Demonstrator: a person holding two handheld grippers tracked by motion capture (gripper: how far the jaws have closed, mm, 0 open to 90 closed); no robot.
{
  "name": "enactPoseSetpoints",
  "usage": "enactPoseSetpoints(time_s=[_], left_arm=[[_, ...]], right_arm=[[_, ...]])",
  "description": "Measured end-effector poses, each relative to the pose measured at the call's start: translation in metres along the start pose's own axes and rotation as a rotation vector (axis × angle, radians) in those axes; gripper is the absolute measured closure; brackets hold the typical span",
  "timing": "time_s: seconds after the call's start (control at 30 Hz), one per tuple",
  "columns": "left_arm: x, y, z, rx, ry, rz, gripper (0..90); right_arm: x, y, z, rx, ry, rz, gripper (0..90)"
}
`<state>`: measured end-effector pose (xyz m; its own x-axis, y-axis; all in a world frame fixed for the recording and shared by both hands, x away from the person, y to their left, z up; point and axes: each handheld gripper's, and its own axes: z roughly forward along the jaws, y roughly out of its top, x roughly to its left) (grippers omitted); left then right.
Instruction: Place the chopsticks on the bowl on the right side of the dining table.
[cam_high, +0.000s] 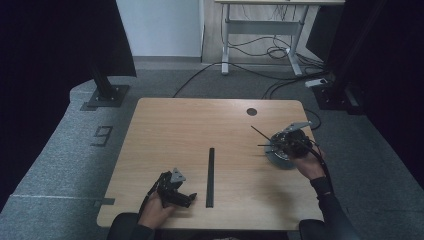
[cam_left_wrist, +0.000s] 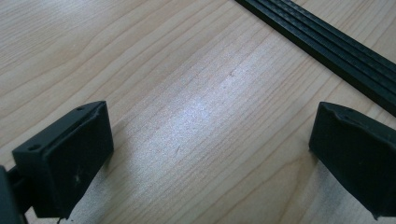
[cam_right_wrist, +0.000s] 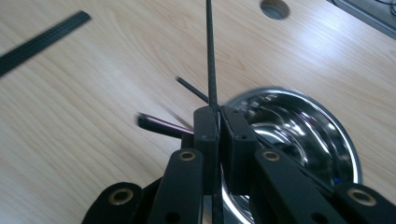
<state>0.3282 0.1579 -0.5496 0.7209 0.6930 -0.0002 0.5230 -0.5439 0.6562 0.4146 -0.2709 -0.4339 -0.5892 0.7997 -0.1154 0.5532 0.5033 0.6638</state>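
My right gripper (cam_right_wrist: 218, 114) is shut on a thin black rod (cam_right_wrist: 208, 51) that sticks straight out past its jaws. It hangs over a shiny metal bowl (cam_right_wrist: 308, 126) at the table's right side. Two more thin rods (cam_right_wrist: 191, 91) poke out over the bowl's rim beside the jaws, one of them blurred. From above, the right gripper (cam_high: 281, 142) sits over the bowl (cam_high: 280, 159) with the held rod (cam_high: 259, 132) pointing left and away. My left gripper (cam_left_wrist: 210, 140) rests low over bare wood, open and holding nothing. It shows near the front edge as the left gripper (cam_high: 187, 196).
A long black strip (cam_high: 210, 177) lies lengthwise on the wooden table (cam_high: 190, 130), just right of the left gripper; the strip (cam_left_wrist: 327, 42) crosses the upper right of the left gripper view. A round cable hole (cam_high: 251, 111) sits at the far right. Stands and cables cover the floor beyond.
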Motion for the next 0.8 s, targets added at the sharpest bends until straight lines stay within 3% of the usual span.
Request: enactPoseSetpoints(time_s=[0.33, 0.8], left_arm=[[0.0, 0.0, 0.0, 0.0, 0.0, 0.0, 0.0], [0.0, 0.0, 0.0, -0.002, 0.0, -0.001, 0.0]], right_arm=[[-0.019, -0.022, 0.011, 0.03, -0.067, 0.031, 85.6], [-0.027, -0.04, 0.03, 0.057, -0.081, 0.05, 85.5]])
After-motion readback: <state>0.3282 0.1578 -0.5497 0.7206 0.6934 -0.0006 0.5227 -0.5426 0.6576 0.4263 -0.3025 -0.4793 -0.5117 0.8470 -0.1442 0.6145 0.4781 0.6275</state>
